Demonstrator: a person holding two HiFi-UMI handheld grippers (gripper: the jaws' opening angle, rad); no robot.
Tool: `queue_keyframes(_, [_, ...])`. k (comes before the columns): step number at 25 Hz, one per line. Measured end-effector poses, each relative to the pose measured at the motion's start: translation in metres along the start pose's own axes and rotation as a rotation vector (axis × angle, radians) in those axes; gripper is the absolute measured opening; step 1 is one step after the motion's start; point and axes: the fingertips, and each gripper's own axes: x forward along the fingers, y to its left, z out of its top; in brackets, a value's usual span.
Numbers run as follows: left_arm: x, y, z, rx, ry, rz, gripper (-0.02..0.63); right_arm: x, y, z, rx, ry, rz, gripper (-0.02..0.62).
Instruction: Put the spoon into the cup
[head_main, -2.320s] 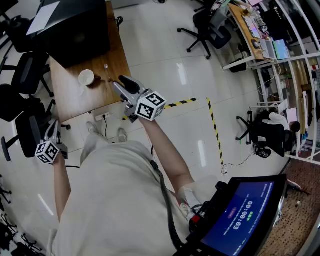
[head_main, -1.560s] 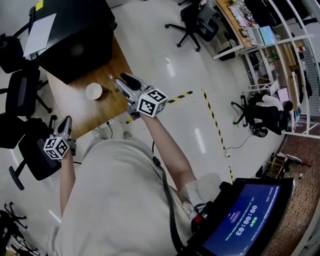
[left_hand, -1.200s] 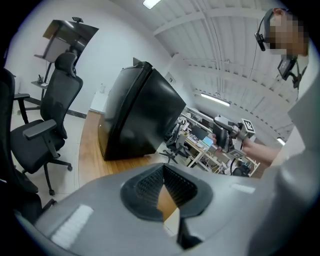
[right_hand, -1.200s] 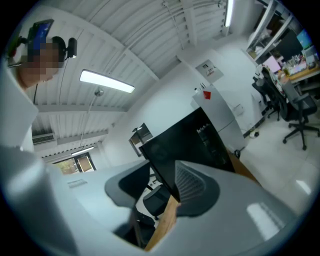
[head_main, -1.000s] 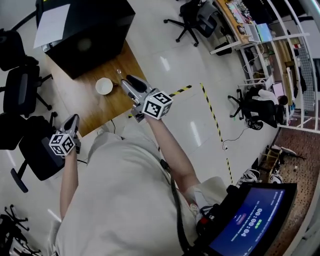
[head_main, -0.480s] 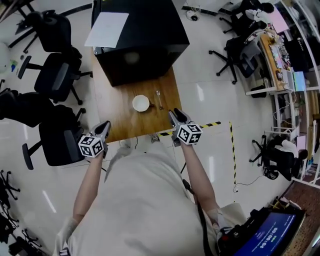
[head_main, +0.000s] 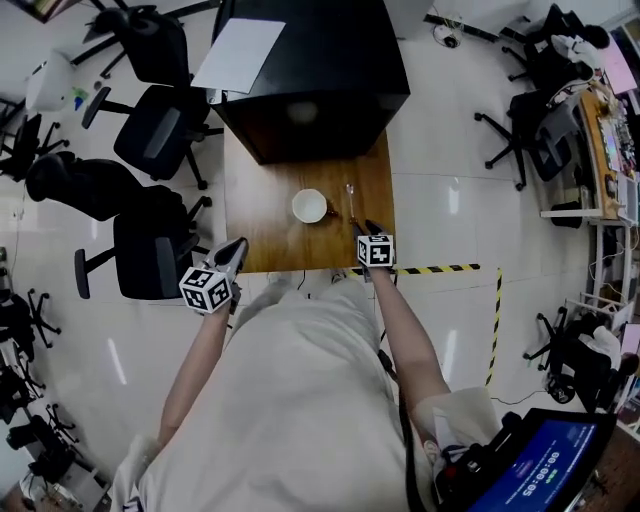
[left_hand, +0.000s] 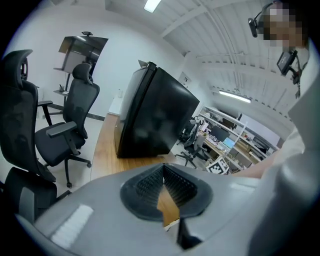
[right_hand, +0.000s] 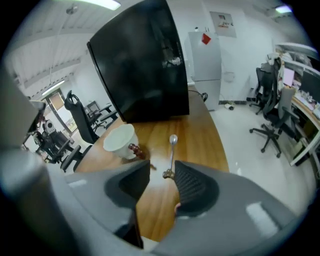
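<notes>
White cup (head_main: 310, 206) stands on the table (head_main: 262, 230), midway between its side edges, in front of the black box (head_main: 310, 70) that fills the far end. The spoon (head_main: 351, 200) lies flat to the cup's right, apart from it, near the right edge, bowl toward the box. The right gripper (head_main: 366, 232) hangs over the near edge by the right corner, jaws apart and empty, the spoon's handle end just beyond them. The left gripper (head_main: 238, 247) is off the near left corner, tips together on nothing.
</notes>
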Motion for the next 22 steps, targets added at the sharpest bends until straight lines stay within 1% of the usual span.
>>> queue_keyframes(4, [0.000,-0.006,0.003,0.013,0.009,0.029,0.000,0.034,-0.006,-0.016,-0.019,0.061,-0.021,0.146])
queue_keyframes(10, [0.001,-0.005,0.007,0.012,0.021,0.069,0.000,0.065,-0.001,-0.027,-0.048,0.139,-0.011,0.172])
queue_keyframes(13, [-0.001,-0.001,0.008,-0.001,0.029,0.093,0.000,0.072,-0.001,-0.032,-0.072,0.186,-0.042,0.176])
queue_keyframes(16, [0.000,0.005,0.011,-0.008,0.033,0.113,0.000,0.077,0.002,-0.025,-0.125,0.189,-0.074,0.176])
queue_keyframes(20, [0.004,0.004,0.009,-0.018,0.037,0.117,0.000,0.078,0.003,-0.029,-0.180,0.199,-0.089,0.176])
queue_keyframes(21, [0.004,0.005,0.010,-0.020,0.038,0.117,0.000,0.079,0.004,-0.032,-0.198,0.210,-0.090,0.168])
queue_keyframes(22, [0.005,0.006,0.010,-0.021,0.039,0.117,0.000,0.080,0.006,-0.033,-0.221,0.222,-0.090,0.135])
